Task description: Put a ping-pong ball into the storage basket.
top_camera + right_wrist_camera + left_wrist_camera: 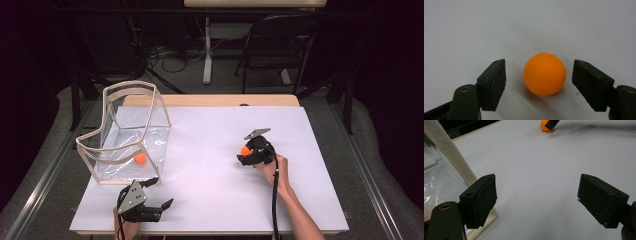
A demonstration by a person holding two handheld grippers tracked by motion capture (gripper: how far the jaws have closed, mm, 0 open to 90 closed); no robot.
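ball between the pads, not yet pinched

nearest the person, the left gripper [159, 194] sits low at the front edge of the white worktop [210, 190], its jaws spread wide with nothing between them, just beside the front corner of the clear plastic bin with a pale cloth-bound rim [125, 135]. if that hand shifts sideways, one jaw could nudge the bin's soft wall and skew it, since the rim strip stands right against the left pad in the left gripper view.

farther in, the right gripper [539, 82] is set down around a small smooth orange ball [545, 74] that rests on the worktop. its jaws stand at a middling width, with a sliver of white showing on each side of the ball, so the pads do not press it yet. the ball sits nearer the right pad than the left. i judge that to be the main risk: a round, slick ball met by one pad first may roll or squirt forward out of the gap, and it would run freely across the bare sheet toward the far edge. a lift begun before both pads bite would leave it behind.

between this ball and the bin the worktop lies open. a second orange ball [140, 158] already lies inside the bin. beyond the worktop stand a dark folding chair [277, 45] and loose cables [170, 55] on the floor, well apart from the work.
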